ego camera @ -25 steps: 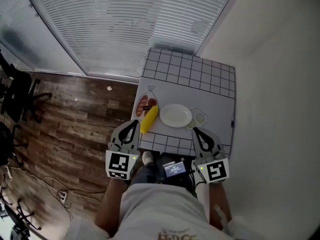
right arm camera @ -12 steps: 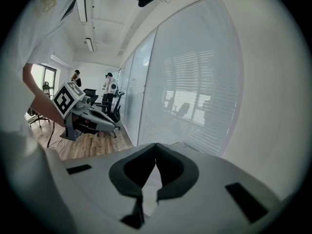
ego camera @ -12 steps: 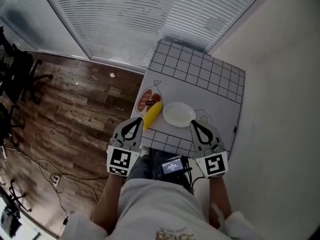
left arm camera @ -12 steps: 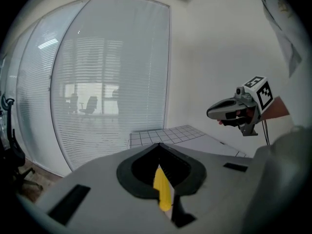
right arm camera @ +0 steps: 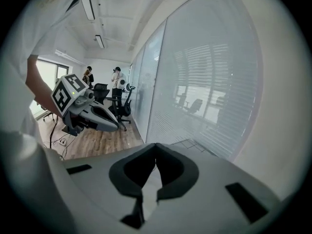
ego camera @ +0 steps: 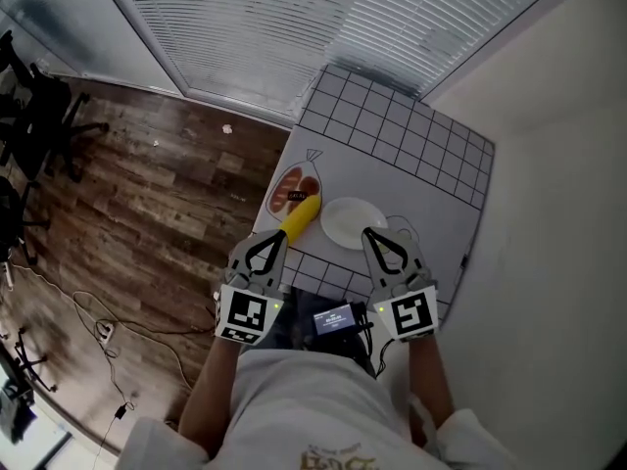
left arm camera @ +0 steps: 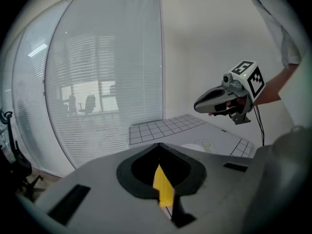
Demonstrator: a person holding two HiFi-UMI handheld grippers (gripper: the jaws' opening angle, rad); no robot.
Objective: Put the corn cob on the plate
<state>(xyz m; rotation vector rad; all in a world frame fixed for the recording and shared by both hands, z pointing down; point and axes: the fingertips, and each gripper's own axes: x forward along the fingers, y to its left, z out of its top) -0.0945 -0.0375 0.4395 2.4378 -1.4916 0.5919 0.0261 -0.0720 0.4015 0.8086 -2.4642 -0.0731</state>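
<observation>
Left tongs (ego camera: 275,237) and right tongs (ego camera: 371,234) are both closed, empty — open the left, grip the corn cob (ego camera: 299,217) mid-length, then carry it right onto the plate (ego camera: 351,223).

On my feed there's a gridded white tabletop (ego camera: 421,164) ahead of the left fingers (ego camera: 274,241), with an orange packet (ego camera: 289,189) just past them. Wood floor (ego camera: 147,213) off left, blinds (ego camera: 274,27) beyond.

I am observing the corn cob (ego camera: 298,217) lying on the table (ego camera: 411,155), just left of the plate (ego camera: 353,222), touching a packet (ego camera: 288,190).
</observation>
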